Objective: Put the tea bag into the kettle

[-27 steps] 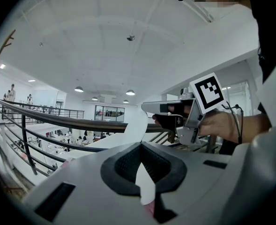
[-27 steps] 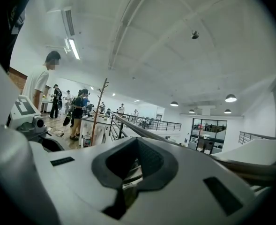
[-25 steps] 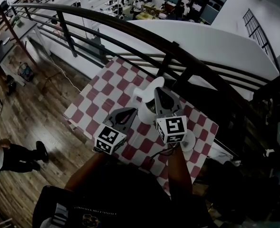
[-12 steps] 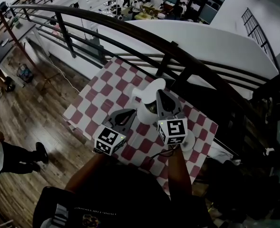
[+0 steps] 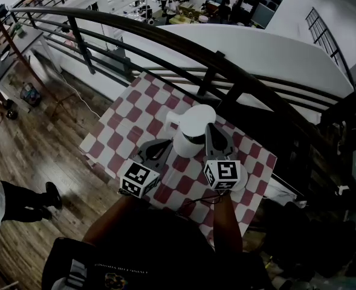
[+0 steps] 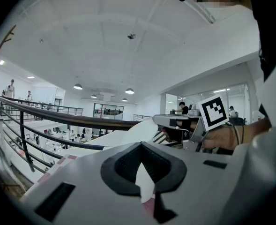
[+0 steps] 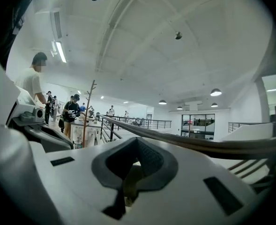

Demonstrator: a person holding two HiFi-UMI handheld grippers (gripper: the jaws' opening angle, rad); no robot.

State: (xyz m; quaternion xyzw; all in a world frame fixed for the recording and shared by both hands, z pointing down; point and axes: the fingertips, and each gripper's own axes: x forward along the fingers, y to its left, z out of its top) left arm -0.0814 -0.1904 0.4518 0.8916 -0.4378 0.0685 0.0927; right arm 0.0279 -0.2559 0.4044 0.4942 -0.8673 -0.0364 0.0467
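Left tool [image 5: 165, 144]: jaws pressed together | Right tool [image 5: 210, 130]: jaws pinching a thin tan strip [image 7: 130, 182], tea bag or not unclear | White plastic kettle [image 5: 188, 136]: between both tools, just beside the right tool's tip, standing on red-and-white checked surface [image 5: 129, 116]

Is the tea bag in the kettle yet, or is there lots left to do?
Not yet, it seems. Done: the kettle stands on the checked table, its lid apparently flipped open. In hand: the right gripper, beside the kettle, is shut on an olive-brown scrap, probably the tea bag. Left to do: carry it over the opening and let go.
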